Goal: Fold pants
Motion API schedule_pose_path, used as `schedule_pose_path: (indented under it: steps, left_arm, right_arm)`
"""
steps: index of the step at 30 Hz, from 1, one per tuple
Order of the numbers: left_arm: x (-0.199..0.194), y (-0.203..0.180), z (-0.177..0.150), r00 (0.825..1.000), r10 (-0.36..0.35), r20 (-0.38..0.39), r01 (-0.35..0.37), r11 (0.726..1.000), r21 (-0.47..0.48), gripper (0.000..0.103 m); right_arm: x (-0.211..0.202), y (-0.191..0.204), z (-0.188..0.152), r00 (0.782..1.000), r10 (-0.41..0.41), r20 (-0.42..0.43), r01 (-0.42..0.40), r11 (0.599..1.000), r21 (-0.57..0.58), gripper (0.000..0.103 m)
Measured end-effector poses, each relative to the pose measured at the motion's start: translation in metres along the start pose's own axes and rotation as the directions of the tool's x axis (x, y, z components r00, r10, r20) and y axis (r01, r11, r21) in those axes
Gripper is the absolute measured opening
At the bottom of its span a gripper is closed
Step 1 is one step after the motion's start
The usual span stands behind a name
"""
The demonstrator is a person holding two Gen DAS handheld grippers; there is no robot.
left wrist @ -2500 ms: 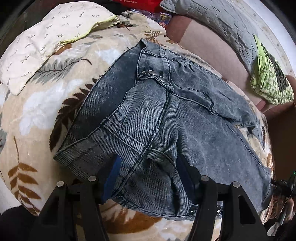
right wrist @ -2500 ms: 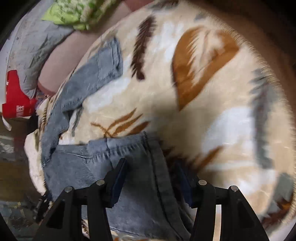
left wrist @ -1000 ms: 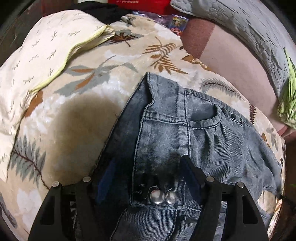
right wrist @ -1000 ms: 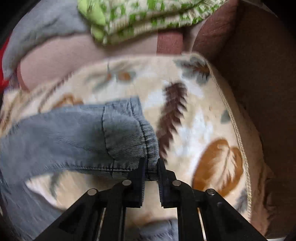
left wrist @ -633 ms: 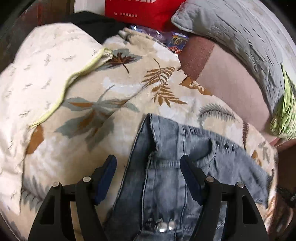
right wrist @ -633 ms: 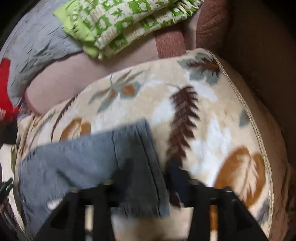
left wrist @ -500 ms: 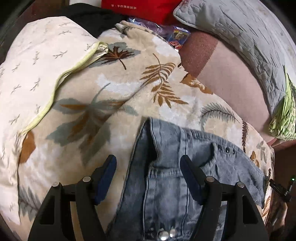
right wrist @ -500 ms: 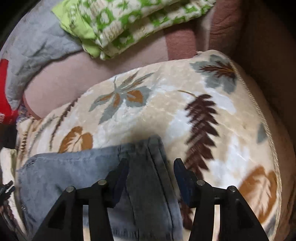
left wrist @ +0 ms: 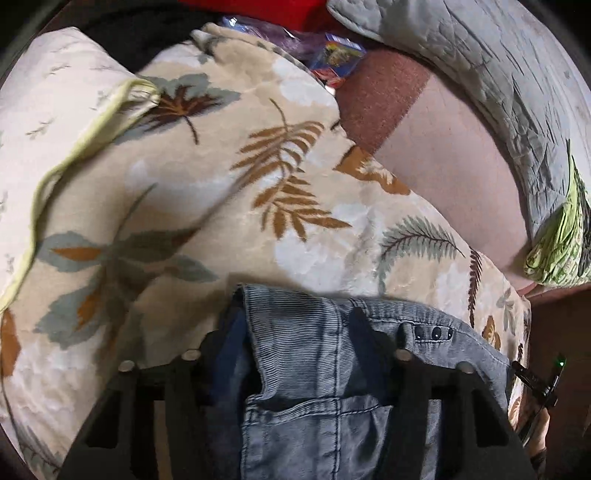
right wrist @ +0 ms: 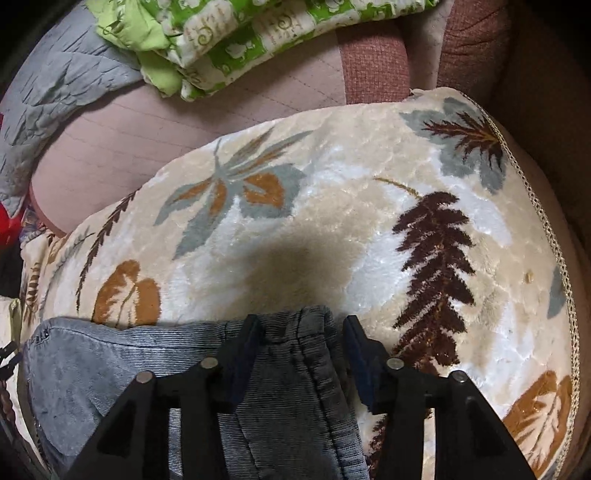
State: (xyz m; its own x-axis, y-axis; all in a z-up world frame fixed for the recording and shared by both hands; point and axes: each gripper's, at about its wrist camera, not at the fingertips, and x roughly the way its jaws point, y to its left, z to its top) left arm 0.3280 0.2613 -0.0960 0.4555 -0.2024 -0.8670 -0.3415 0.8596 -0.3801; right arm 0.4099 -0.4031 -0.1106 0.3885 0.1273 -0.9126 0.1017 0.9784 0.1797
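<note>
1. The pants [left wrist: 325, 373], of grey-blue denim, are seen lying folded on the leaf-patterned blanket [left wrist: 207, 206], in the part of it nearest both cameras and short of its far edge.
2. In the left wrist view, the waistband end of the pants is presented, with a row of three dark studs [left wrist: 433, 333] at its right side.
3. The left gripper [left wrist: 295, 354] is held tilted down over that waistband. Its jaws have just been closing and stand partly apart, with denim lying between them. The pads are not seen to press on the cloth, and no grip is recorded.
4. In the right wrist view, the hemmed leg end [right wrist: 306, 325] is found towards the blanket's corded right edge [right wrist: 546, 236], though well short of it.
5. The right gripper [right wrist: 301, 343] is set over that hem. Its jaws have just been closing and stand partly apart, astride the hem. Contact of the pads with the cloth cannot be confirmed.
6. A cream pillow [left wrist: 44, 122] with a yellow-green border is noted on the blanket's left side.
7. Beyond the blanket's far edge, a pink-brown sofa surface [right wrist: 122, 136], a grey quilted cover [left wrist: 480, 70] and a green patterned cloth [right wrist: 236, 33] are noted.
</note>
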Motion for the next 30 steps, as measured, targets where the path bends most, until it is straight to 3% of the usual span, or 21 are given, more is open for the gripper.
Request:
schedule_pose_path:
  steps: [3, 7, 11, 15, 16, 18, 19, 23, 30]
  left_arm:
    - [0.01, -0.001, 0.002, 1.0, -0.018, -0.016, 0.018, 1.0, -0.019, 0.047]
    - [0.014, -0.001, 0.003, 1.0, -0.002, -0.006, 0.002, 0.999, -0.038, 0.048]
    - [0.017, 0.004, 0.002, 1.0, 0.024, -0.019, -0.025, 0.999, -0.028, 0.055]
    - [0.023, 0.001, 0.003, 0.999, 0.026, -0.023, -0.026, 0.999, -0.02, 0.053]
    - [0.025, -0.001, 0.003, 0.999, 0.039, -0.023, -0.04, 0.999, -0.013, 0.046]
    - [0.03, -0.005, 0.003, 0.996, 0.079, -0.032, -0.079, 0.997, 0.006, 0.008]
    - [0.031, -0.006, 0.003, 0.994, 0.103, -0.032, -0.103, 0.995, 0.01, 0.004]
    - [0.029, -0.008, 0.005, 0.993, 0.116, -0.024, -0.116, 0.993, 0.008, 0.002]
    - [0.007, -0.014, 0.007, 0.998, 0.046, 0.033, -0.046, 0.999, -0.008, 0.002]
  right_arm:
    - [0.001, 0.001, 0.001, 1.0, -0.004, -0.002, 0.004, 1.0, -0.004, 0.045]
    - [0.003, 0.002, 0.004, 1.0, 0.003, -0.021, -0.003, 1.0, -0.003, 0.045]
    - [-0.005, -0.005, 0.009, 1.0, 0.023, 0.012, -0.023, 0.999, 0.031, 0.045]
    - [0.008, 0.001, 0.008, 0.999, 0.01, -0.035, -0.01, 1.0, 0.001, 0.045]
    - [0.009, 0.003, 0.008, 1.0, 0.001, -0.03, -0.001, 1.0, -0.006, 0.045]
    - [0.009, 0.008, 0.009, 0.999, -0.036, -0.023, 0.036, 0.999, -0.02, 0.025]
    - [0.01, 0.011, 0.008, 0.999, -0.041, -0.024, 0.04, 0.999, -0.029, 0.021]
    - [0.004, 0.022, 0.007, 0.997, -0.082, 0.008, 0.083, 0.994, -0.072, 0.018]
    - [-0.022, 0.021, 0.009, 0.995, -0.067, 0.077, 0.071, 0.996, -0.051, 0.018]
